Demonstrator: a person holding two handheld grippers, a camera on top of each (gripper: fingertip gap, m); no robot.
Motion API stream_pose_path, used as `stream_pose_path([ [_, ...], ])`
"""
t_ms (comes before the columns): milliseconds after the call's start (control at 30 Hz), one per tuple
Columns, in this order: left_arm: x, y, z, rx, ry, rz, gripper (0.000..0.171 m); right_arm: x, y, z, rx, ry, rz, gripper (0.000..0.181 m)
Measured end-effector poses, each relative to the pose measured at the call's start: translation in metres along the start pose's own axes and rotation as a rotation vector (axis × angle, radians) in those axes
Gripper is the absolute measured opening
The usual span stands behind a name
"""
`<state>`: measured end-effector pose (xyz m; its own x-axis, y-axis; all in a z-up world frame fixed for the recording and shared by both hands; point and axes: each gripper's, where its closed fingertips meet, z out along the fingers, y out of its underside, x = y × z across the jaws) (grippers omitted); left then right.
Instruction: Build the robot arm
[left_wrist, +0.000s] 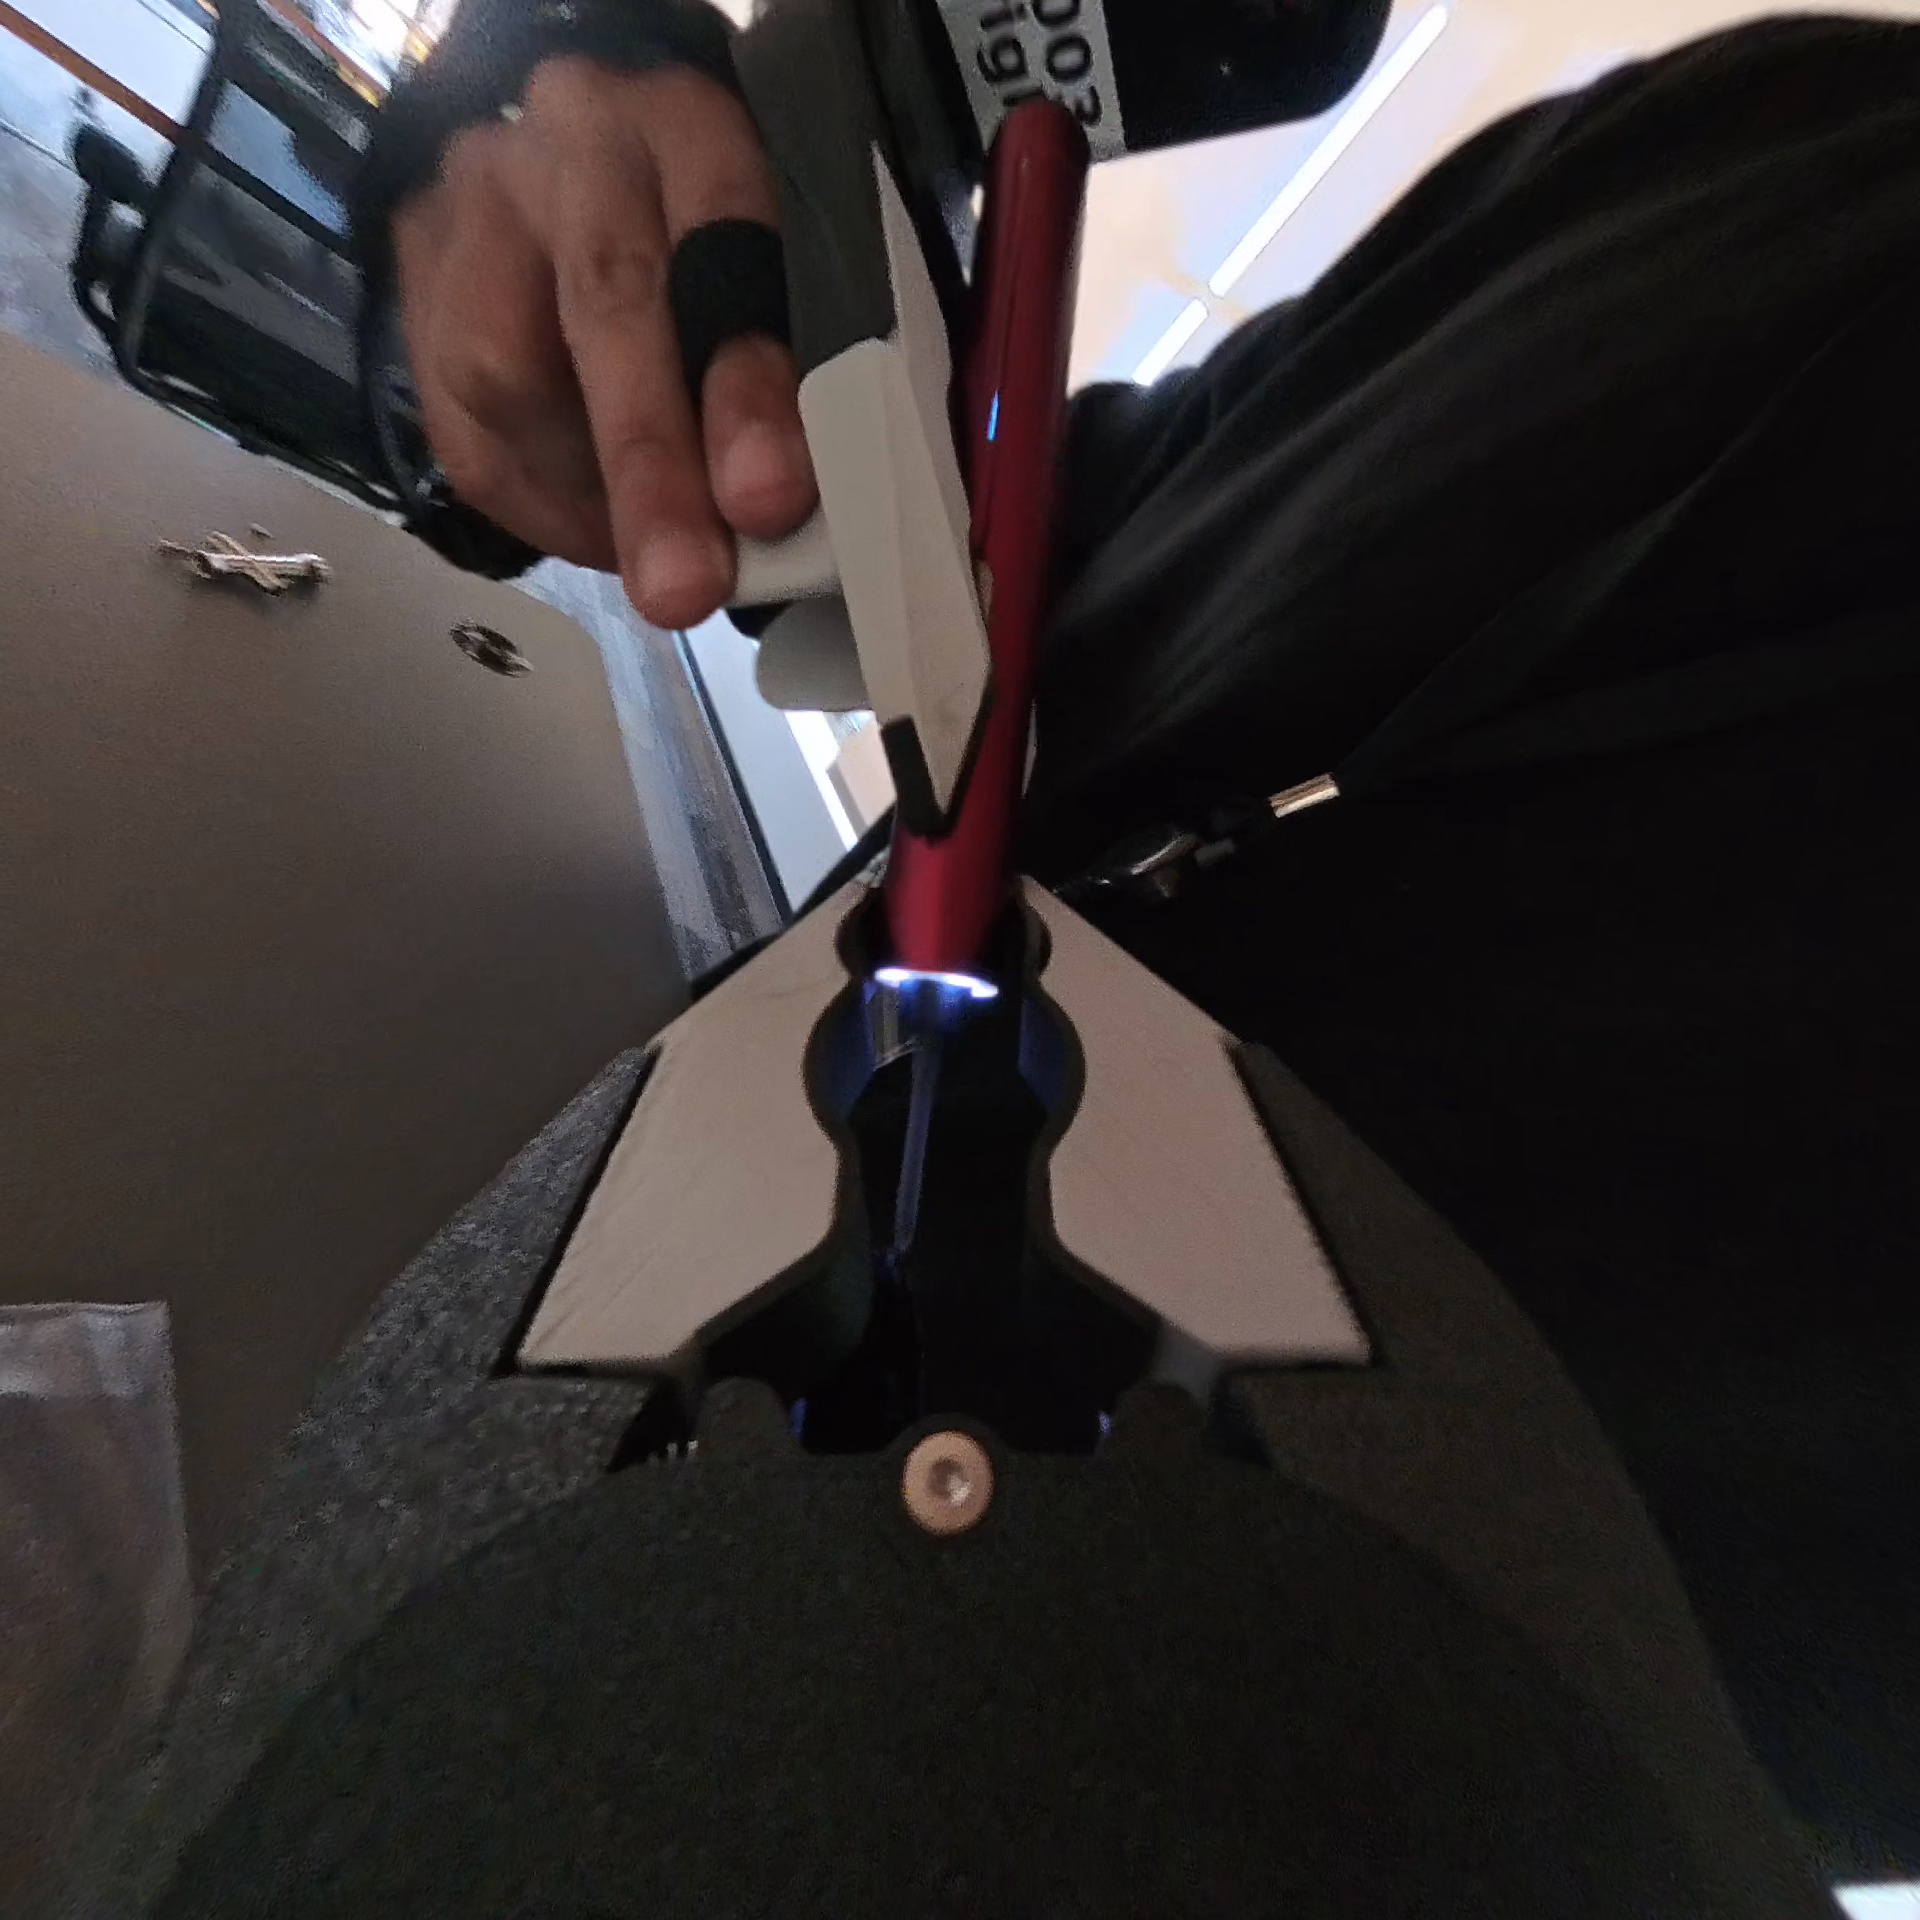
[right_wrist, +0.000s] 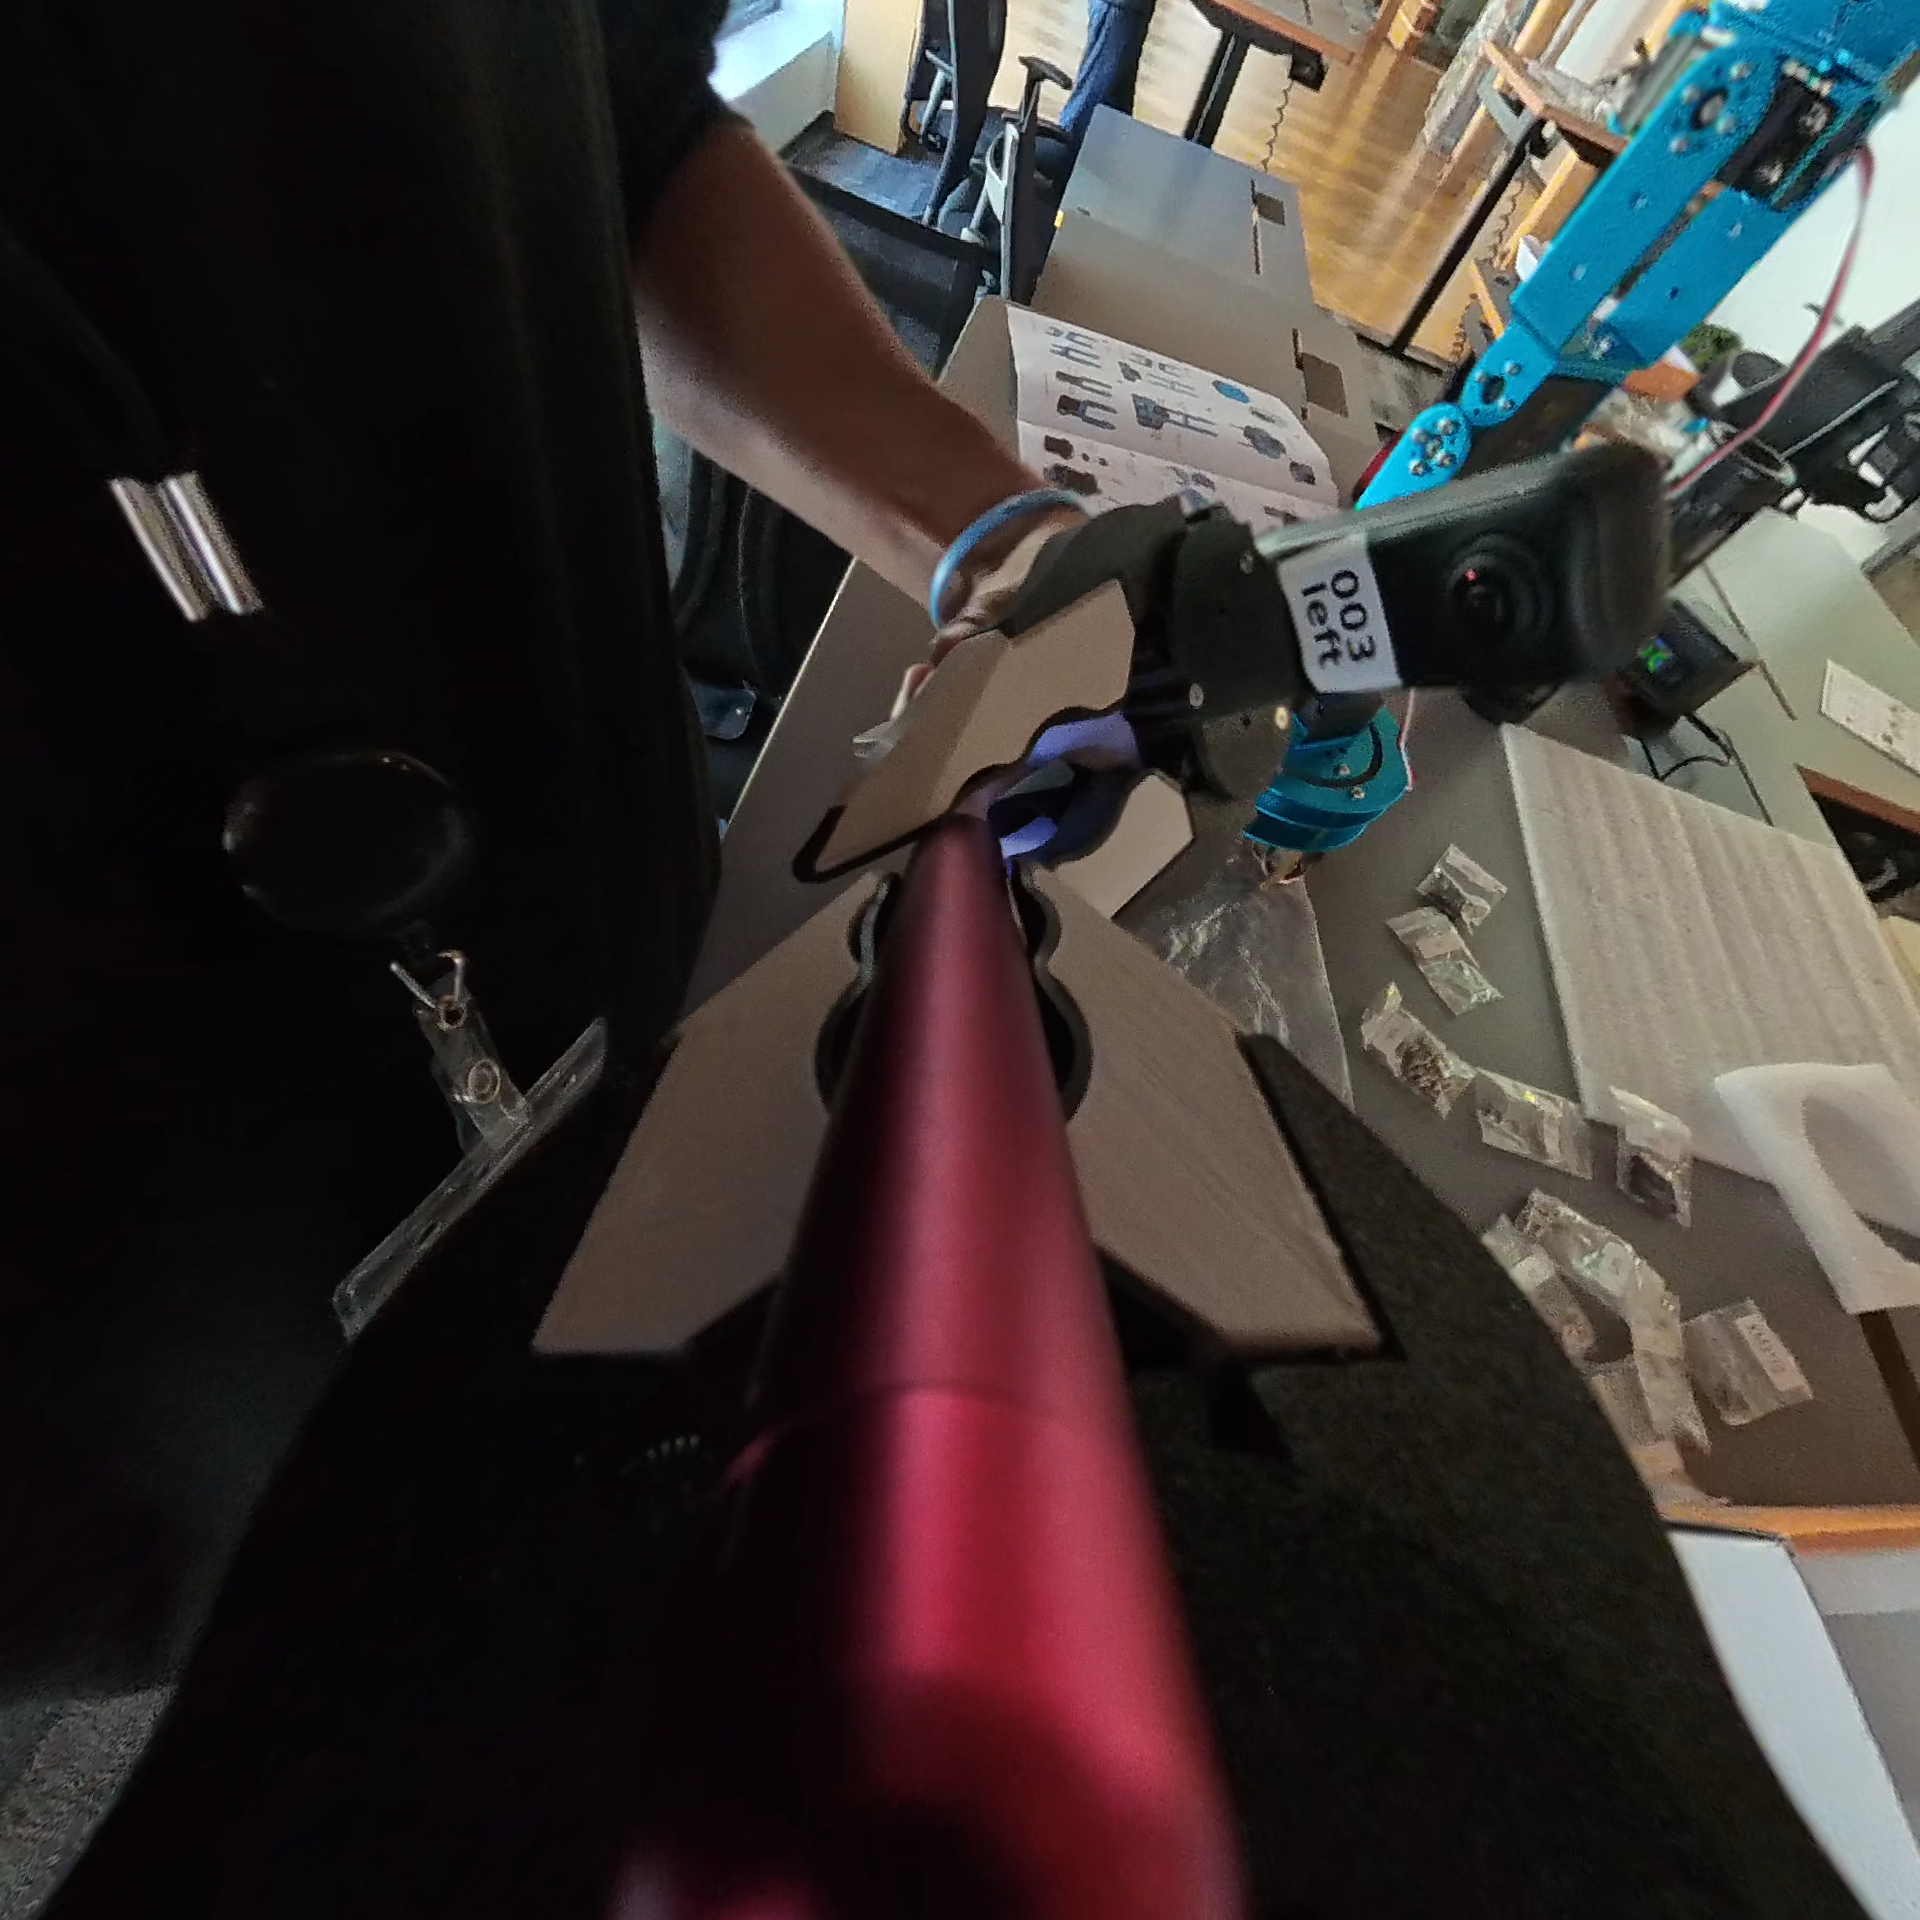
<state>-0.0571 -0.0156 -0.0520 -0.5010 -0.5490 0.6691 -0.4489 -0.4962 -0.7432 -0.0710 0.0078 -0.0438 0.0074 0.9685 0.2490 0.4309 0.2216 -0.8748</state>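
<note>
Red screwdriver (right_wrist: 935, 1299) lies along my right claw (right_wrist: 956, 914), whose fingers are clamped on its barrel. Its lit tip (left_wrist: 935, 982) pokes between the fingers of my left claw (left_wrist: 940, 935), which look closed around it. Small parts bags (right_wrist: 1527, 1122) lie on the grey table (right_wrist: 1351, 935) beside a blue robot arm (right_wrist: 1621, 208).

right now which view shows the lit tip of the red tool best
Left wrist view: the red tool shows its glowing ring and thin bit between the left gripper fingers. Right wrist view shows only the tool's body; the right gripper clamps it.
</note>
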Motion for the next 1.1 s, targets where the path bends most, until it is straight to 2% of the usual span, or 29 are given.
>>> stream_pose_path([
  [100,-0.014,-0.002,-0.015,0.092,-0.127,0.003,0.035,0.004,0.003,-0.006,0.009,0.019,0.072,0.022],
  [167,-0.025,0.007,-0.028,0.108,-0.281,0.034,0.04,0.011,0.009,-0.01,0.006,0.078,0.079,0.021],
  [267,-0.042,0.025,-0.057,0.158,-0.597,0.071,0.044,0.02,0.024,-0.013,-0.022,0.153,0.135,0.022],
  [400,-0.071,0.066,-0.116,0.123,-1.149,0.123,0.044,0.032,0.044,-0.003,-0.034,0.245,0.258,0.023],
  [467,-0.077,0.074,-0.138,0.142,-1.304,0.136,0.045,0.038,0.054,0.009,-0.079,0.263,0.343,0.024],
  [567,-0.091,0.079,-0.147,0.13,-1.358,0.123,0.053,0.055,0.059,0.024,-0.129,0.345,0.414,0.024],
  [733,-0.122,0.072,-0.145,-0.012,-1.354,0.201,0.051,0.067,0.061,0.042,-0.239,0.379,0.473,0.024],
  [933,-0.129,0.059,-0.134,-0.015,-1.327,0.313,0.021,0.059,0.063,0.054,-0.36,0.384,0.526,0.024],
  [1100,-0.129,0.06,-0.128,-0.058,-1.331,0.389,0.021,0.062,0.059,0.061,-0.383,0.411,0.576,0.023],
])
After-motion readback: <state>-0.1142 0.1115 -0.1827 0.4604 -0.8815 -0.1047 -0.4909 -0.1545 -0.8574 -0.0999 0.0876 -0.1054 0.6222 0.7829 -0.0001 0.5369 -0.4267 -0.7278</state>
